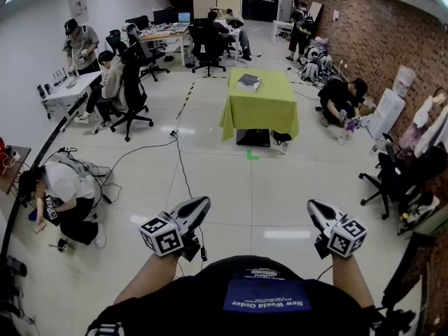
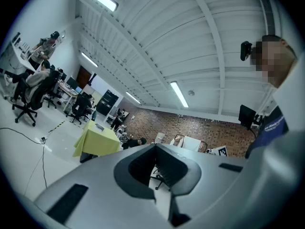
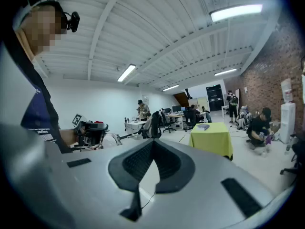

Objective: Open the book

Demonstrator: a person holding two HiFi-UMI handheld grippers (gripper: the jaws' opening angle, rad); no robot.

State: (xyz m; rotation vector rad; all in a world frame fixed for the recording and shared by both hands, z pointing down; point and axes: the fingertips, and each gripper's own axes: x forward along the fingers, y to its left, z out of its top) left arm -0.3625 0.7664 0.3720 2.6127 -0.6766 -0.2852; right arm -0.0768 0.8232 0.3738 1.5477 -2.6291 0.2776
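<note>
Lying on green-clothed table, book, left tool and right tool closed, empty.

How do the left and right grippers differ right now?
In the head view the left gripper slants toward the picture's right, the right gripper toward its left. The yellow-green table shows left of the left gripper's jaws, but right of the right gripper's. Shared: both are shut, empty and far from the book.

Head camera looks steeply down past left gripper and right gripper; each gripper camera peers close along its own fingers. All share the green-draped table, far beyond them.
</note>
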